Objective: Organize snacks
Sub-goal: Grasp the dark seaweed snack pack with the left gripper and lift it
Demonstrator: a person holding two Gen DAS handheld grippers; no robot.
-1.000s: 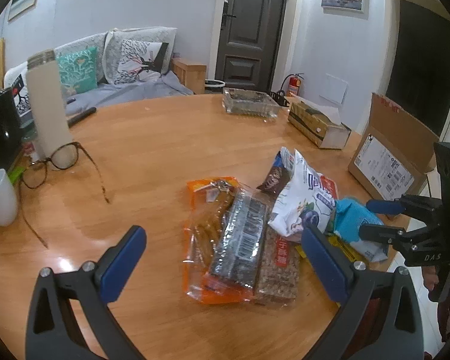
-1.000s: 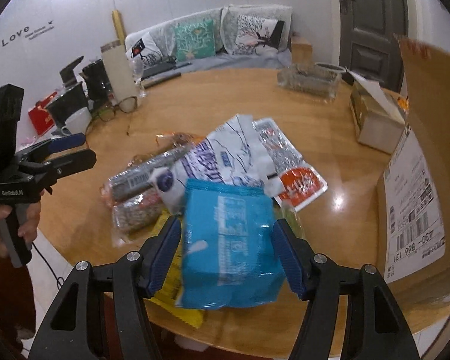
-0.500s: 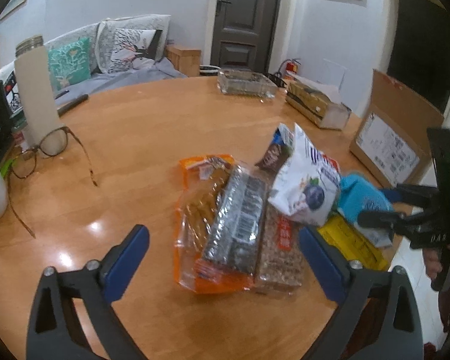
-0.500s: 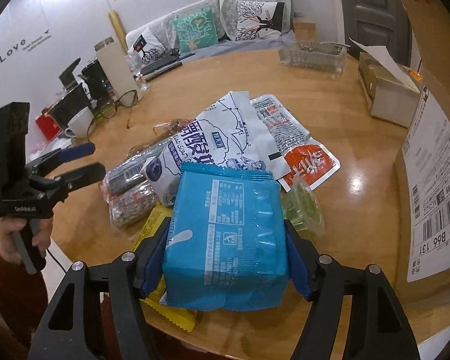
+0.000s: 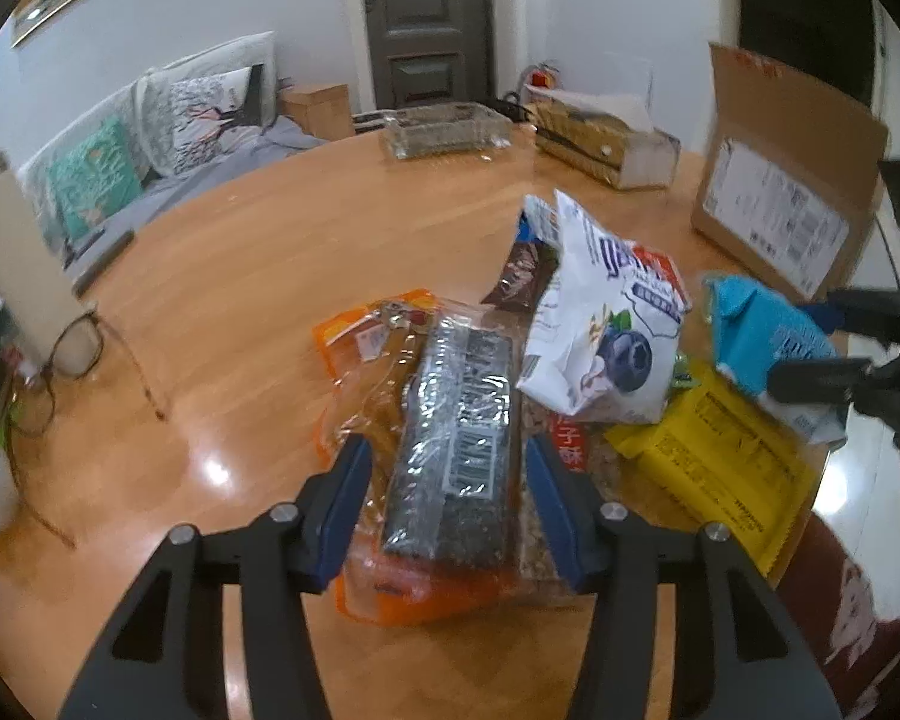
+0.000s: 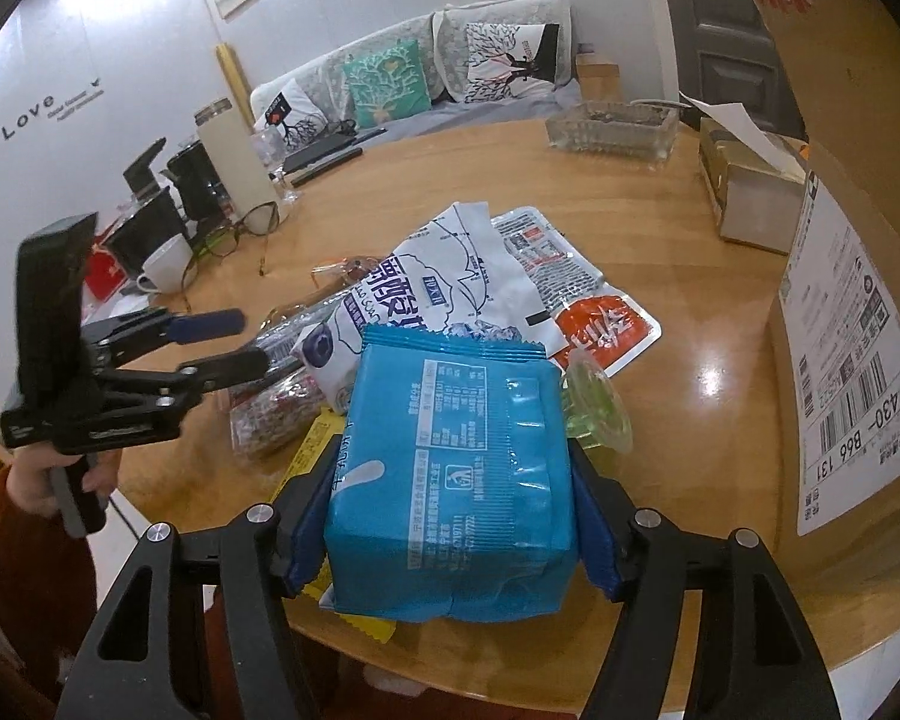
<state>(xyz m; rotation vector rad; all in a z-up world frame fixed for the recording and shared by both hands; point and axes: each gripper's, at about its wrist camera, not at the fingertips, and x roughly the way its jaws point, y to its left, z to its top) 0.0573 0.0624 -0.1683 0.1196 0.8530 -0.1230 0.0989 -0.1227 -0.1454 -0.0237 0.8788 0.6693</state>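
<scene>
A pile of snack packs lies on the round wooden table (image 5: 258, 276). My right gripper (image 6: 450, 516) is shut on a blue packet (image 6: 450, 480), held just above the table's near edge; the packet also shows in the left wrist view (image 5: 756, 336). My left gripper (image 5: 450, 498) is half closed, its jaws on either side of a dark clear-wrapped pack (image 5: 456, 438) lying on an orange pack (image 5: 360, 420); whether the pads touch it is unclear. A white blueberry bag (image 5: 606, 330), a yellow pack (image 5: 720, 462) and a red-and-white sachet (image 6: 594, 324) lie beside them.
An open cardboard box (image 5: 792, 180) stands at the table's right edge, also in the right wrist view (image 6: 840, 240). A tissue box (image 5: 606, 150) and glass tray (image 5: 444, 132) sit at the back. Glasses (image 5: 72, 360) and a cream flask (image 5: 18, 264) stand at the left.
My left gripper has moved forward over the pile and its jaws have narrowed around the dark pack. My right gripper has kept hold of the blue packet and drawn it slightly back.
</scene>
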